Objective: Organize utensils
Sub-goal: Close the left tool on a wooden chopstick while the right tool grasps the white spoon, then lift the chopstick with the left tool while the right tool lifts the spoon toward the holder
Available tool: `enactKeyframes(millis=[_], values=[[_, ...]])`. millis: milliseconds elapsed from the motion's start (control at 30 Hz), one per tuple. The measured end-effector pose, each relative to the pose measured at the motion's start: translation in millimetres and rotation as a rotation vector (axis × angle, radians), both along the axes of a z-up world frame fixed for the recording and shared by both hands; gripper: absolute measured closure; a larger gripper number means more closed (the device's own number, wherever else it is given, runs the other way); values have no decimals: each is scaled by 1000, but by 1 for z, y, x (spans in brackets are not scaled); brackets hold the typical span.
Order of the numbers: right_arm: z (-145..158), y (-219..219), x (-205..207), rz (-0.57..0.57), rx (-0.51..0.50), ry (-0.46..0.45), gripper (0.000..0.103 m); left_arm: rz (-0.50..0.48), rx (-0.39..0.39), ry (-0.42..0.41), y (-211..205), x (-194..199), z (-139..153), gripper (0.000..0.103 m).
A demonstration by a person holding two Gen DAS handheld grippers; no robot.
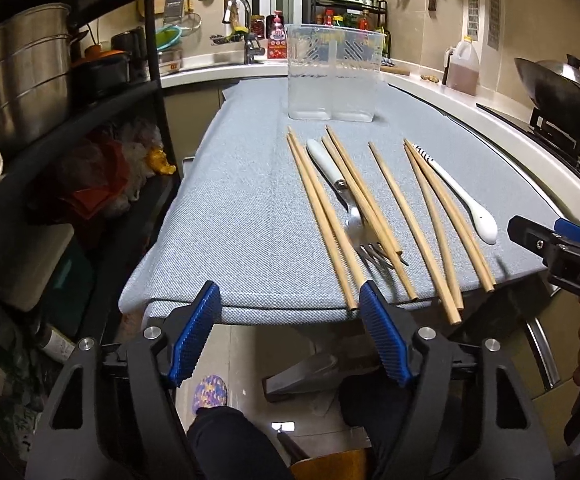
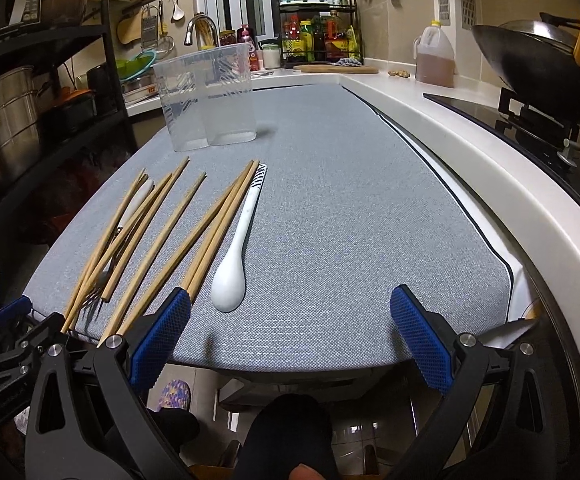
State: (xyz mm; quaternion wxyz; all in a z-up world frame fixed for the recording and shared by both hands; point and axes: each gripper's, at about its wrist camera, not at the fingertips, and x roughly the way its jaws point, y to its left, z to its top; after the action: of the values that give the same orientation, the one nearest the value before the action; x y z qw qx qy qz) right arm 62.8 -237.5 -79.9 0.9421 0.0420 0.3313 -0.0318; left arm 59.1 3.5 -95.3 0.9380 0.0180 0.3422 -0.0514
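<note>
Left wrist view: the left gripper (image 1: 290, 300) is held released at the near edge of the grey mat (image 1: 229, 200), its 2 blue pads (image 1: 197, 332) spread wide with nothing between them. On the mat, wooden chopsticks (image 1: 322, 216) are laid lengthwise in loose groups, several tips overhanging the near edge. A fork (image 1: 350, 208) with a white handle is seen among the left groups, partly crossed by 2 chopsticks, its tines pointing toward the near edge. A white spoon (image 1: 462, 200) with a striped handle end is placed just beside the rightmost chopsticks, its bowl toward the near edge. A clear plastic holder (image 1: 332, 72) with 2 compartments is stood upright at the far end of the mat, well apart from the utensils; nothing can be made out inside it. The right gripper (image 1: 546, 244) is seen at the right edge of this view, beside the mat.

From the right wrist view, the right gripper (image 2: 290, 312) is likewise released, its pads (image 2: 420, 336) wide apart over bare mat (image 2: 370, 220) at the near edge, nothing grasped. The spoon (image 2: 233, 260) is seen just ahead of its left pad, with the chopsticks (image 2: 209, 232) and fork (image 2: 101, 276) fanned further left and the holder (image 2: 207, 96) beyond them. A wok (image 2: 538, 68) is set on the stove to the right.
</note>
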Motion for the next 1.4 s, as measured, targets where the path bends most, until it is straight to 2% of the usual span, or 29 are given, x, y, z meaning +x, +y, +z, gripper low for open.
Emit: enactKeyframes(millis=[233, 333, 433, 500, 600, 633, 733, 833, 867, 900, 1067, 1400], values=[[-2, 1, 7, 10, -1, -7, 5, 14, 12, -15, 2, 2, -3, 36], [-3, 1, 11, 24, 3, -30, 5, 1, 48, -52, -3, 4, -3, 43], [-7, 3, 18, 42, 0, -51, 5, -20, 71, -81, -8, 8, -4, 54], [-11, 5, 23, 58, -9, -57, 17, -43, 58, -116, -10, 9, -5, 64], [-20, 5, 29, 76, -9, -42, 29, -64, 52, -134, -12, 9, -7, 75], [-21, 7, 27, 79, -20, -67, 30, -67, 53, -138, -13, 9, -7, 76], [-25, 12, 23, 110, -51, -112, 42, -79, 52, -159, -15, 9, -9, 80], [-29, 15, 16, 148, -57, -166, 55, -102, 30, -169, -17, 10, -10, 90], [-30, 16, 15, 167, -55, -174, 65, -105, 27, -169, -17, 11, -10, 94], [-29, 18, 15, 202, -49, -175, 80, -109, 26, -167, -18, 11, -10, 95], [-20, 15, 14, 194, -44, -171, 80, -92, -15, -152, -11, 13, -4, 96], [20, 16, 4, 202, -57, -300, 81, -99, -31, -284, -4, 6, 38, 97]])
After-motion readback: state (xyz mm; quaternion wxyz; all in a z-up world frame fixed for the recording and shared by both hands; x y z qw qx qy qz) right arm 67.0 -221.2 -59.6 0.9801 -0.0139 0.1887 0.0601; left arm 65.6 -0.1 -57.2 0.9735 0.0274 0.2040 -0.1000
